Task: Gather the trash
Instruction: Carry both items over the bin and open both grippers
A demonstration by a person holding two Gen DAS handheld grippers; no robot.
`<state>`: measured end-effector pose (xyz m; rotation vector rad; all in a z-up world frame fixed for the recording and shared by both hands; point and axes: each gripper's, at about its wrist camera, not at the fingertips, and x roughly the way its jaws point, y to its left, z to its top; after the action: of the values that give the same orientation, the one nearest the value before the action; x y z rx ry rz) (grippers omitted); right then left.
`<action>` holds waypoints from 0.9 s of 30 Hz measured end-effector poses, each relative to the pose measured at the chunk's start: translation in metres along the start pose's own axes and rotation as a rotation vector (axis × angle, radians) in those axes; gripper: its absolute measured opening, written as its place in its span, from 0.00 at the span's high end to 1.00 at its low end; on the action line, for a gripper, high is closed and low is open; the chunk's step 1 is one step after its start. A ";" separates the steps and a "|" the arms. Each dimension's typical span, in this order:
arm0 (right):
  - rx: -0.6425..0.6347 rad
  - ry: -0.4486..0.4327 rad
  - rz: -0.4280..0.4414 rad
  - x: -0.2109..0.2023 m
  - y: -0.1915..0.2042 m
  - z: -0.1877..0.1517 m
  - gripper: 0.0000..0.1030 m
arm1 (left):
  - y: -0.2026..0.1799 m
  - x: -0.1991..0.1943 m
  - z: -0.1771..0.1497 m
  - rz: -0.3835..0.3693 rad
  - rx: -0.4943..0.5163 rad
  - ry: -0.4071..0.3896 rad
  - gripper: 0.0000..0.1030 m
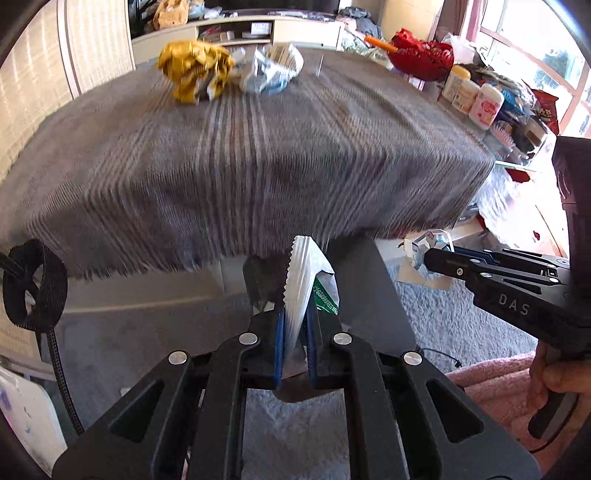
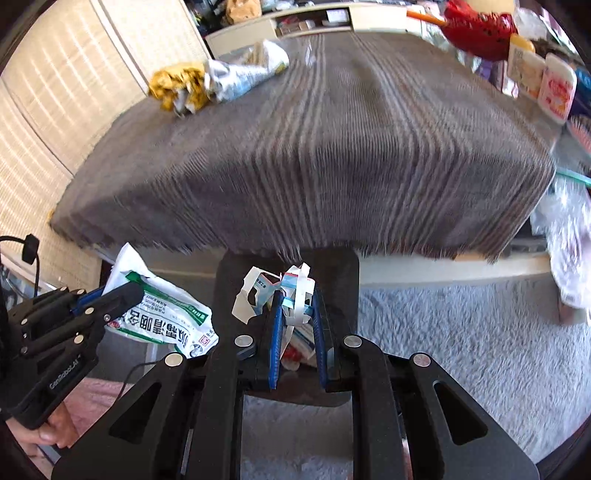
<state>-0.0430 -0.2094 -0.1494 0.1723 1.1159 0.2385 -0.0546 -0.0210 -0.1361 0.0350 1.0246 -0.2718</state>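
My left gripper (image 1: pixel 295 325) is shut on a white and green plastic wrapper (image 1: pixel 304 284), held below the table's front edge; the wrapper also shows in the right wrist view (image 2: pixel 166 317). My right gripper (image 2: pixel 297 321) is shut on a crumpled white and blue paper scrap (image 2: pixel 291 291), which also shows in the left wrist view (image 1: pixel 423 251). Both hang over a dark bin (image 2: pixel 343 273). On the grey striped tablecloth (image 1: pixel 258 147) at the far left lie a crumpled yellow wrapper (image 1: pixel 194 70) and a crumpled white and blue wrapper (image 1: pixel 271 68).
A red basket (image 1: pixel 424 53), white jars (image 1: pixel 472 96) and clutter line the table's right side. A low shelf (image 1: pixel 236 31) stands behind. Grey shaggy carpet (image 2: pixel 461 332) covers the floor. A blind (image 2: pixel 55 110) is at the left.
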 end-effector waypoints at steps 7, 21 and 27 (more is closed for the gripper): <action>0.069 0.066 0.010 0.036 -0.017 -0.012 0.84 | 0.006 0.042 -0.024 0.003 -0.025 0.093 0.92; 0.089 0.072 0.045 0.045 -0.017 -0.006 0.80 | 0.003 0.068 -0.033 0.004 -0.028 0.096 0.87; 0.091 0.046 0.039 0.040 -0.017 -0.002 0.47 | 0.003 0.065 -0.033 0.014 -0.027 0.093 0.68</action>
<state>-0.0260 -0.2149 -0.1895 0.2711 1.1710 0.2275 -0.0500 -0.0262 -0.2084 0.0308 1.1197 -0.2459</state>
